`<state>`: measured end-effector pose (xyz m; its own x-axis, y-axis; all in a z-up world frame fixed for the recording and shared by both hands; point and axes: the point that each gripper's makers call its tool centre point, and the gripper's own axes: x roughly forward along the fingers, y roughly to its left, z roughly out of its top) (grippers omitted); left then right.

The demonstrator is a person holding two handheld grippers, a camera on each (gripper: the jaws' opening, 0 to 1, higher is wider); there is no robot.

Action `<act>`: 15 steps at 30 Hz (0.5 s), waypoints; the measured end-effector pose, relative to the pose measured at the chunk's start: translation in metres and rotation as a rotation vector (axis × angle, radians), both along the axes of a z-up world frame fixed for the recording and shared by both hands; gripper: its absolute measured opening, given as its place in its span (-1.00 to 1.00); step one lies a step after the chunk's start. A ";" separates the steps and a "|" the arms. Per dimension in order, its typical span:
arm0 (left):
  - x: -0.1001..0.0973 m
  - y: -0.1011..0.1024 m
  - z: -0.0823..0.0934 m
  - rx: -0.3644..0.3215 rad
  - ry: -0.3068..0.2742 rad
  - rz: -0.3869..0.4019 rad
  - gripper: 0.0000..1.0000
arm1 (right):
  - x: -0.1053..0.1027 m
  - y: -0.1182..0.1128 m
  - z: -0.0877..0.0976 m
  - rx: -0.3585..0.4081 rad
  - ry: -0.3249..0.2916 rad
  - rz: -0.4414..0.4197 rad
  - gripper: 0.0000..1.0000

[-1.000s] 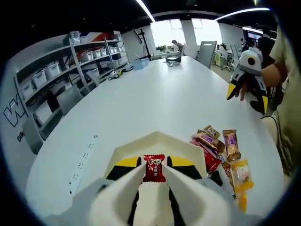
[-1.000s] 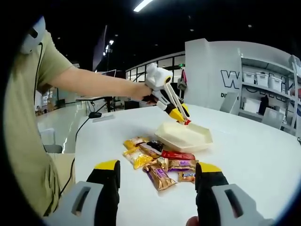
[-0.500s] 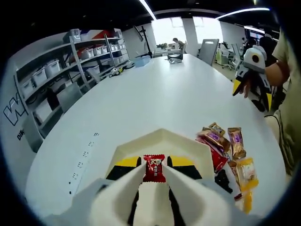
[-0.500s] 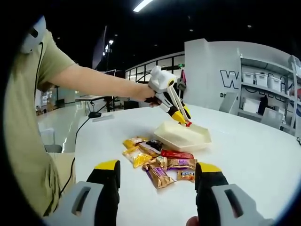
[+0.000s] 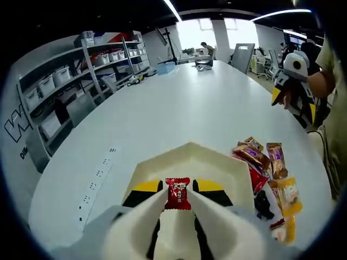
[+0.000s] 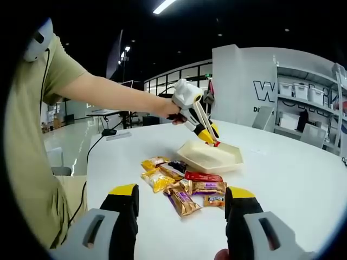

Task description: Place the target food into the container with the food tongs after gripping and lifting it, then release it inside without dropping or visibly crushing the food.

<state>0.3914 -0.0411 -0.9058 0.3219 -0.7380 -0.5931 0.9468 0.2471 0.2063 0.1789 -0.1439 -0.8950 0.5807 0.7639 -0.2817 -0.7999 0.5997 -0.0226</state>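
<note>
My left gripper (image 5: 178, 190) is shut on a small red wrapped candy (image 5: 178, 193), held just above the cream container (image 5: 191, 157). In the right gripper view the same left gripper (image 6: 212, 137) hangs over the container (image 6: 210, 157), the red candy (image 6: 216, 143) at its tips. Beside the container lies a pile of wrapped snacks (image 6: 181, 185), seen in the left gripper view as wrapped snacks (image 5: 267, 172) on the right. My right gripper (image 6: 181, 208) stands open near the table's edge, its jaws wide apart with nothing between them. It shows small at the far right as the right gripper (image 5: 293, 73).
The long white table (image 5: 179, 103) stretches away. Shelving with storage bins (image 5: 65, 81) runs along its left. A person's arm (image 6: 114, 95) reaches across in the right gripper view. Chairs and desks stand at the far end.
My left gripper has drawn in slightly over the container, still holding the candy. The right gripper has stayed in place.
</note>
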 end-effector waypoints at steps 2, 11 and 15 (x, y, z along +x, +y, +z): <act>0.001 -0.001 -0.001 0.002 0.000 0.000 -0.58 | 0.000 0.000 0.000 0.001 0.001 0.000 0.25; 0.005 0.000 -0.003 0.010 0.000 0.004 -0.58 | 0.000 -0.003 -0.001 0.001 0.002 -0.003 0.25; 0.006 -0.002 -0.003 0.012 0.001 0.004 -0.57 | -0.001 -0.004 -0.002 0.000 0.002 -0.004 0.25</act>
